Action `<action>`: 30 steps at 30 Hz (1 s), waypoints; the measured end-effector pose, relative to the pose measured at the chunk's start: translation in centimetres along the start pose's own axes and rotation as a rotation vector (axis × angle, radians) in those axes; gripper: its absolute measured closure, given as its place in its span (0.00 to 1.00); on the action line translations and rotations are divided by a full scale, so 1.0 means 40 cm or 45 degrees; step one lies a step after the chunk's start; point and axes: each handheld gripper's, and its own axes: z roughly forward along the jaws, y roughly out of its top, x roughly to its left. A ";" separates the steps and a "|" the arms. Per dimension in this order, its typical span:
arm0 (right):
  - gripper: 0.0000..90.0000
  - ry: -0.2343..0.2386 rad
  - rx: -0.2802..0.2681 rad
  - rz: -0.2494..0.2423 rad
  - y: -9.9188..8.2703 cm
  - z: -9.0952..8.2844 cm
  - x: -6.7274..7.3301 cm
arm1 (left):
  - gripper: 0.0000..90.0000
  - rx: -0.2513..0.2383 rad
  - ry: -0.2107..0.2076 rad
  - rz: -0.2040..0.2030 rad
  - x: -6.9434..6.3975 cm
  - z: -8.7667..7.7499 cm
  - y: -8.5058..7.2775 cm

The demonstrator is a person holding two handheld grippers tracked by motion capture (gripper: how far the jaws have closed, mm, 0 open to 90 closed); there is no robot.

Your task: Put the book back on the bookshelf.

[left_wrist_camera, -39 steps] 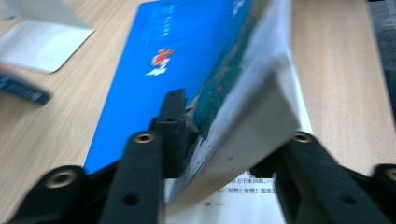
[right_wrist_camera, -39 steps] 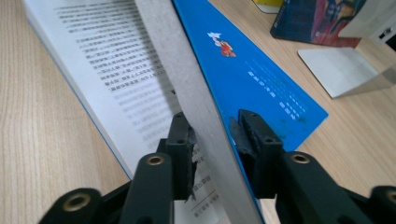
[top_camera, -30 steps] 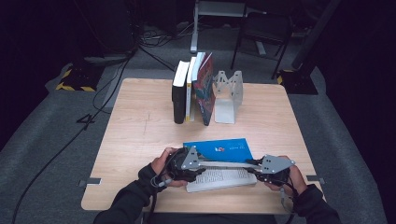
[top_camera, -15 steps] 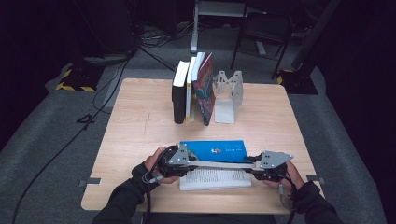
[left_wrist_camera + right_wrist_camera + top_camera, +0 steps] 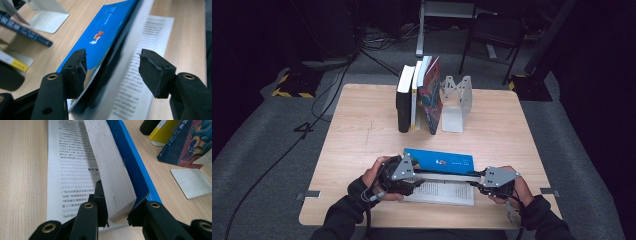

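Blue-covered and half open, the book (image 5: 439,161) lay near the front edge of the wooden table (image 5: 362,135), its printed page (image 5: 442,191) flat toward the person; the high view set the left gripper (image 5: 408,181) at the book's left end and the right gripper (image 5: 479,182) at its right end, yet hid how the jaws stood; the right gripper view showed its two jaws clamped on the thick block of pages and blue cover (image 5: 130,162), held raised and tilted off the flat page; the left gripper view showed its jaws parted, having just been opening, one pad (image 5: 75,72) against the blue cover (image 5: 100,37), the other clear of a blurred loose leaf (image 5: 125,65) between them; upright books (image 5: 419,95) and a metal bookend (image 5: 455,102) stood well apart at the far side.
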 end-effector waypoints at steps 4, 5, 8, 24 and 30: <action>0.81 -0.001 0.003 -0.019 0.015 0.000 0.009 | 0.40 0.063 0.070 -0.023 -0.019 0.028 0.009; 0.82 0.004 0.006 -0.023 0.019 0.001 0.012 | 0.40 0.075 0.073 -0.039 -0.017 0.036 0.009; 0.82 0.000 0.012 -0.029 0.031 0.001 0.017 | 0.42 0.121 0.064 -0.047 -0.023 0.060 0.005; 0.58 0.058 -0.091 0.011 0.046 0.016 -0.006 | 0.75 0.126 0.034 -0.082 0.017 0.079 -0.061; 0.68 0.148 -0.038 0.120 -0.021 0.087 -0.068 | 0.75 0.100 -0.011 -0.089 0.056 0.067 -0.085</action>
